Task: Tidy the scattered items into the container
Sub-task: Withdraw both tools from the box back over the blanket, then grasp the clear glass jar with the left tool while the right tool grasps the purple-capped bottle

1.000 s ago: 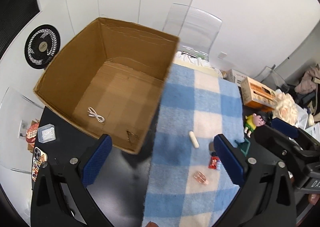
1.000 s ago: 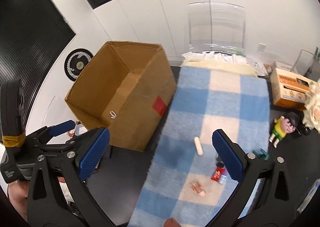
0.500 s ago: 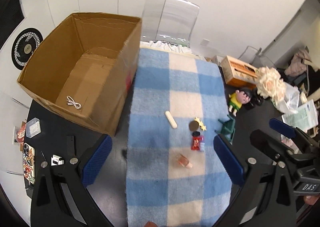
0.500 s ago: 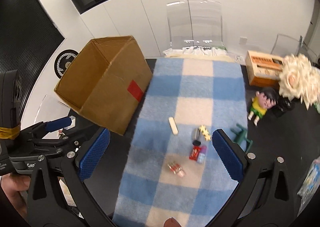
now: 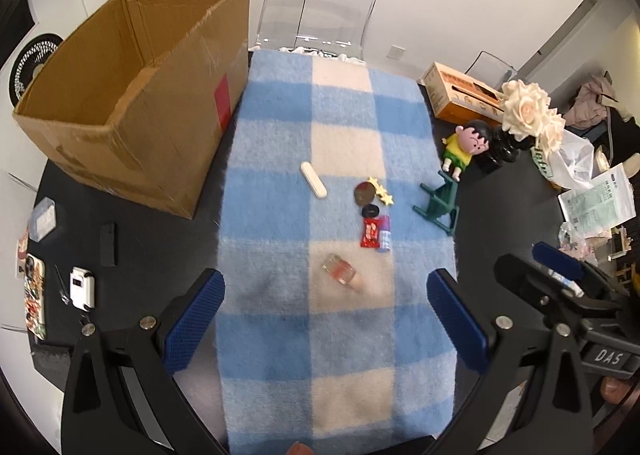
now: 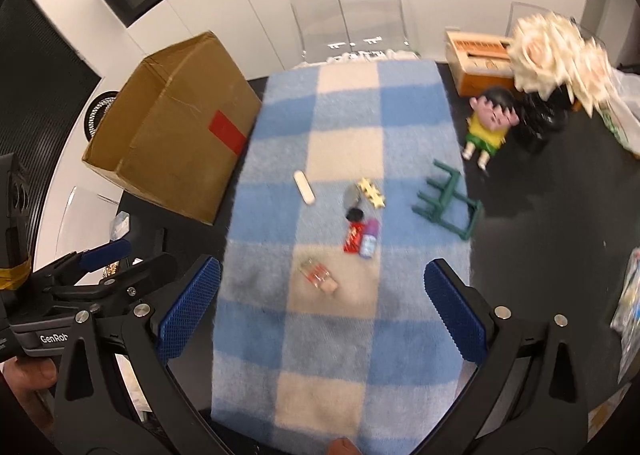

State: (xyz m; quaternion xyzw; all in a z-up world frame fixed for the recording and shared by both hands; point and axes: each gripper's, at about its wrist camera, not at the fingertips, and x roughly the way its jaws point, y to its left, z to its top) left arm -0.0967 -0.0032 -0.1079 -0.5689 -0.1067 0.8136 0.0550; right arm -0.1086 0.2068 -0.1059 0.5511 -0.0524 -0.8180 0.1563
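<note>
An open cardboard box [image 5: 132, 103] [image 6: 172, 143] stands at the left of a blue-and-cream checked blanket [image 5: 332, 335] [image 6: 340, 335]. Scattered on the blanket are a white stick [image 5: 313, 179] [image 6: 303, 188], yellow stars [image 5: 382, 191] [image 6: 372, 193], a dark round piece [image 5: 364, 193], a black ring [image 5: 370, 211], a red packet [image 5: 370, 233] [image 6: 353, 237], a small purple-capped tube [image 5: 384, 239] [image 6: 369, 242] and a small corked glass jar [image 5: 340, 269] [image 6: 318, 275]. My left gripper [image 5: 326, 319] and right gripper [image 6: 320, 307] both hang open above the blanket's near part, holding nothing.
A green toy chair [image 5: 438, 203] [image 6: 446, 201] lies tipped at the blanket's right edge. Beyond it stand a doll [image 5: 466, 147], a vase of cream flowers [image 5: 524, 115] and an orange carton [image 5: 460, 99]. Phone [image 5: 34, 295], white gadget [image 5: 82, 287] and papers [image 5: 596, 203] lie on the black table.
Both views have swung right and pulled back from the box toward the blanket, bringing the cluster of small items into the centre. Both grippers stay open.
</note>
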